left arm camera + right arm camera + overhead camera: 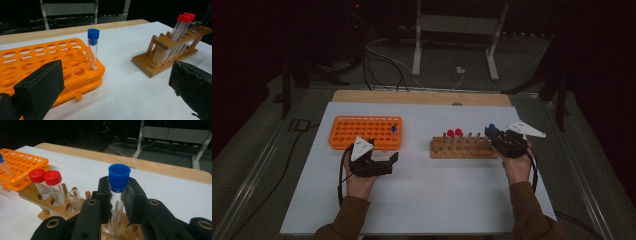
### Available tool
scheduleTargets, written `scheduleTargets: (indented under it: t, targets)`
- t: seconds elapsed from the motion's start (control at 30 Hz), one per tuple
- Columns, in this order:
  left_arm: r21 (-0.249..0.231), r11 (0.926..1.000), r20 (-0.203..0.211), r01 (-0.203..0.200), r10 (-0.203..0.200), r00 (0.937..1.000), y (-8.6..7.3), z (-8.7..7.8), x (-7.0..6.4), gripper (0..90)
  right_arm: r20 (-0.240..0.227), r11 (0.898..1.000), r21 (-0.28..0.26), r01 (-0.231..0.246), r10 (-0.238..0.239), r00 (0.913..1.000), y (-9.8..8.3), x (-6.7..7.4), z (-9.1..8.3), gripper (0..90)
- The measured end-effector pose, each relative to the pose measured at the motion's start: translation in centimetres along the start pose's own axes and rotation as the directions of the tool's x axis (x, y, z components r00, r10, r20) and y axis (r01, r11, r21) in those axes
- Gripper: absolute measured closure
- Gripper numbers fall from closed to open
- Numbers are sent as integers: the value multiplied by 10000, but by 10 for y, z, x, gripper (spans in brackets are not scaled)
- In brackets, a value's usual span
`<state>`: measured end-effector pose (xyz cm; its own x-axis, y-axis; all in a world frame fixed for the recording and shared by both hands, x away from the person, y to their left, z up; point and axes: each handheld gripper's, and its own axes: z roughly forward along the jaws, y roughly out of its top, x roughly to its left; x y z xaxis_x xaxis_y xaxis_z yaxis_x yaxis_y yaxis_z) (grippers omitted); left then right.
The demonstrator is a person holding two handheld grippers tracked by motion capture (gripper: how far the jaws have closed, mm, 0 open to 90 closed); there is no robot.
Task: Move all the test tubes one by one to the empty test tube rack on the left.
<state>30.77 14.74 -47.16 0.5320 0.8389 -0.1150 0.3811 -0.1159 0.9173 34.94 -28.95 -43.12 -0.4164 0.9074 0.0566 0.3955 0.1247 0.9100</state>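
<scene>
Two hand-held grippers, one in each of my hands. My right hand-held gripper (117,202) has its black jaws closed narrow on a clear plastic tube with a blue cap (118,192), upright, its foot in a hole at the right end of the long wooden tube rack (462,147). Just left of it in that rack: an uncapped clear tube (74,199), then two clear tubes with red caps (52,185), touching side by side. My left hand-held gripper (389,162) hovers low over the white counter (422,195), jaws spread wide, holding nothing. Beside it lies the flat orange plastic rack of many round holes (47,58); a second blue-capped clear tube (92,48) stands in a hole near its right edge. The racks sit well apart.
</scene>
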Motion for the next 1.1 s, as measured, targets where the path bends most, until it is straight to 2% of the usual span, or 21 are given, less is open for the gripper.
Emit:
scheduleTargets:
  t: [0.4, 0.63, 1.1]
  targets:
    - [50, 10000, 22, -26, 26, 10000, 0, 1, -1, 5, -136, 9991, -369, 193, -198, 9997, 12, 3, -12, 766]
    - [34, 10000, 75, -66, 65, 10000, 1, 1, -3, 5, -278, 9977, -561, 379, -395, 9988, 19, 10, -21, 766]
    - [-50, 9999, 226, -107, 108, 9997, 7, 2, -13, 5, -989, 9982, -433, 421, -462, 9940, 12, 25, -21, 765]
